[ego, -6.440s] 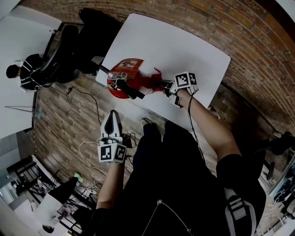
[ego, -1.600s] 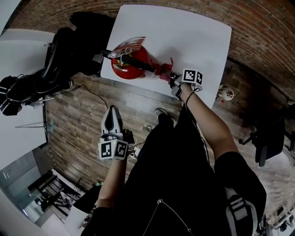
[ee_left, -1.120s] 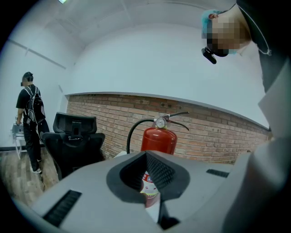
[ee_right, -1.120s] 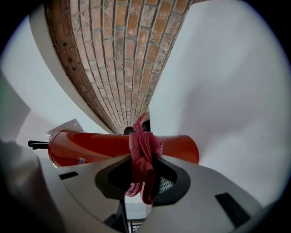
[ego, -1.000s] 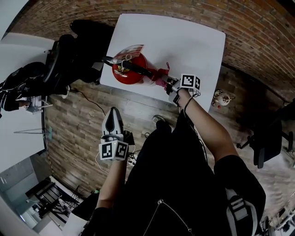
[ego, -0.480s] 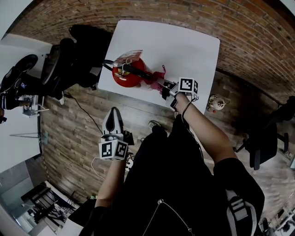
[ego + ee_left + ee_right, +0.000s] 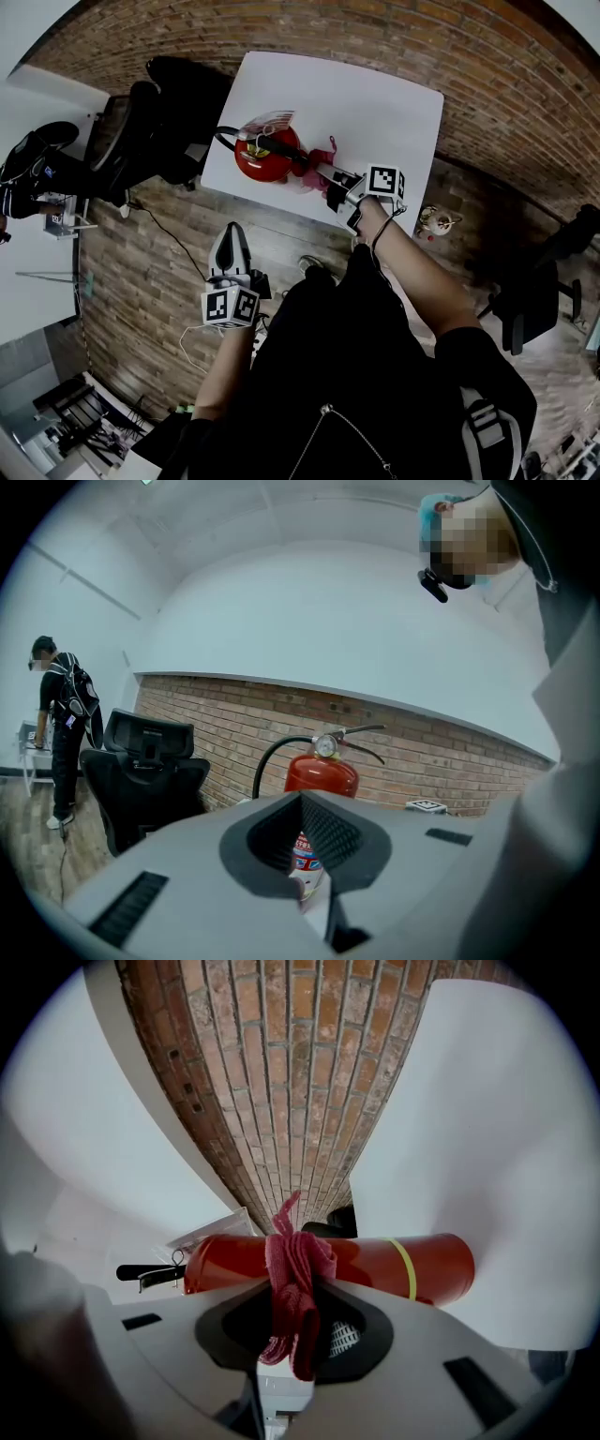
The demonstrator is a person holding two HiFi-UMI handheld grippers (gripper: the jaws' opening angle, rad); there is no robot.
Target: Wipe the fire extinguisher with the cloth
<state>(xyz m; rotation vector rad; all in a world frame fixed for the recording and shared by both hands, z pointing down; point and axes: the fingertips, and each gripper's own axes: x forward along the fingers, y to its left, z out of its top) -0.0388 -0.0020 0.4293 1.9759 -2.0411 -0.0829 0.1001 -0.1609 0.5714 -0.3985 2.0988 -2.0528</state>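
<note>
A red fire extinguisher stands on the white table near its front edge, hose and handle on top. My right gripper is shut on a pink cloth and holds it against the extinguisher's side. In the right gripper view the cloth is bunched between the jaws and pressed on the red cylinder. My left gripper hangs below the table over the floor, shut and holding nothing. In its own view the extinguisher rises above the closed jaws.
A black office chair stands to the left of the table. A person stands at the far left by another white table. Cables lie on the brick-pattern floor. Another dark chair is at the right.
My right gripper has carried the cloth leftward, from just beside the extinguisher onto its side. The left gripper has stayed where it was. The head camera has shifted a little.
</note>
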